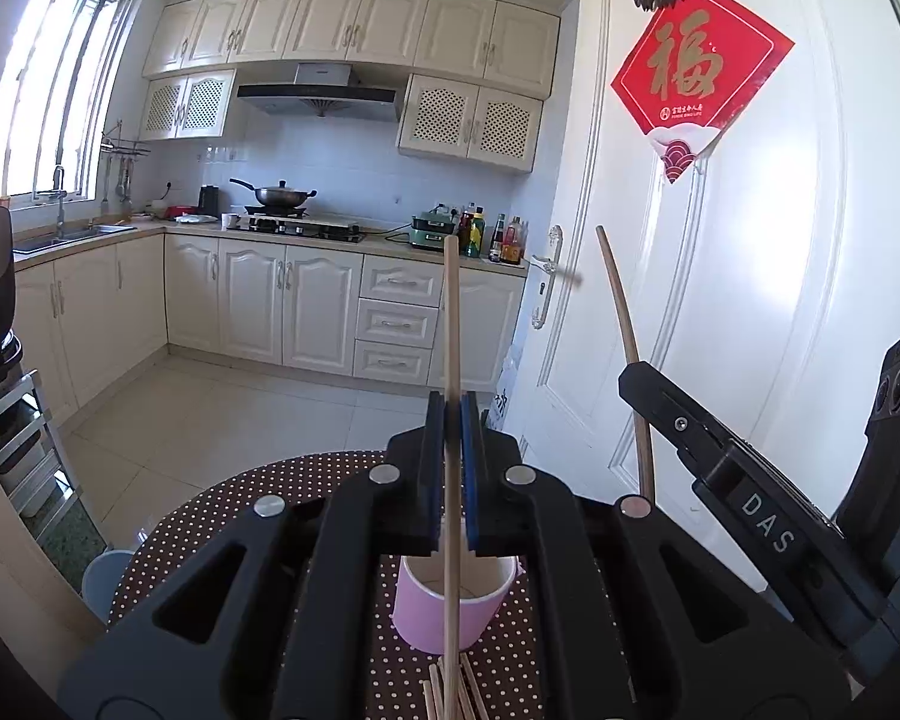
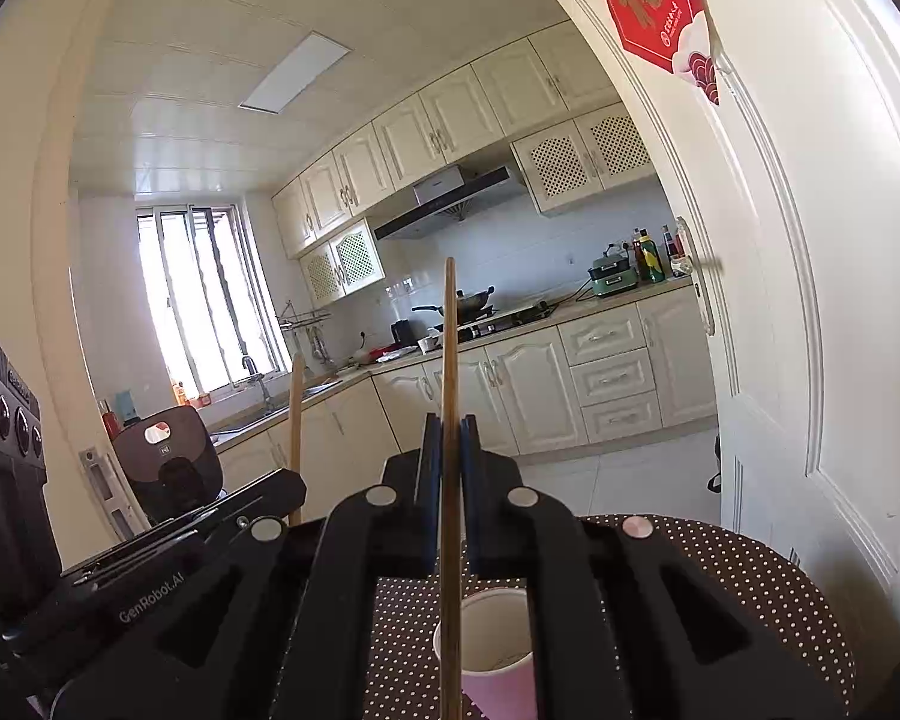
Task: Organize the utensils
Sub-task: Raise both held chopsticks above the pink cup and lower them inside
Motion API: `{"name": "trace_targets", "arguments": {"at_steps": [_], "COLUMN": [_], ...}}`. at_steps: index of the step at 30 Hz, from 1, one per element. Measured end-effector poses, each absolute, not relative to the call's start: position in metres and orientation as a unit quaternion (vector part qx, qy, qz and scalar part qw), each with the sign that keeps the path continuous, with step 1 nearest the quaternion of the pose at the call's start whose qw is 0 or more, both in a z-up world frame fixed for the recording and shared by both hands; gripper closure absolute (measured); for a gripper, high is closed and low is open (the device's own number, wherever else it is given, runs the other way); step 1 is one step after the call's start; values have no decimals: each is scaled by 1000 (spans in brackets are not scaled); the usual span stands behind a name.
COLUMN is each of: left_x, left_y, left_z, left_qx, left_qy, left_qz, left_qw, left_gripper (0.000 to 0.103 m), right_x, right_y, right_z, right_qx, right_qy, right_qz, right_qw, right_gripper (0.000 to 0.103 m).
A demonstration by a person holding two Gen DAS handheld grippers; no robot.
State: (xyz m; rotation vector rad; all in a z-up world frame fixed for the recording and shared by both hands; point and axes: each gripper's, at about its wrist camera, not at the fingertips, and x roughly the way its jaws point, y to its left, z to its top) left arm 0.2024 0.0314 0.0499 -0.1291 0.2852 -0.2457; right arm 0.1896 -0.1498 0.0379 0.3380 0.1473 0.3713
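Two grippers, one chopstick each, above a pink cup

The left gripper (image 1: 452, 414) clamps a pale chopstick (image 1: 450, 324) upright; the right gripper (image 2: 447, 438) pinches a darker chopstick (image 2: 449, 348). The pink cup (image 1: 450, 612) stands on the dotted tablecloth (image 1: 210, 516) below, more chopsticks (image 1: 444, 690) lying beside it.
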Motion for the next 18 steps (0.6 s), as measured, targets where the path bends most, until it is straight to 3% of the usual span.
{"name": "trace_targets", "arguments": {"at_steps": [18], "left_x": [261], "left_y": [19], "left_z": [52], "left_qx": [-61], "left_qy": [129], "left_qz": [-117], "left_qw": [983], "left_gripper": [97], "right_x": [247], "right_y": [-151], "right_z": [31], "right_qx": [190], "right_qy": [40], "right_qz": [199], "right_qw": [961], "right_gripper": [98]}}
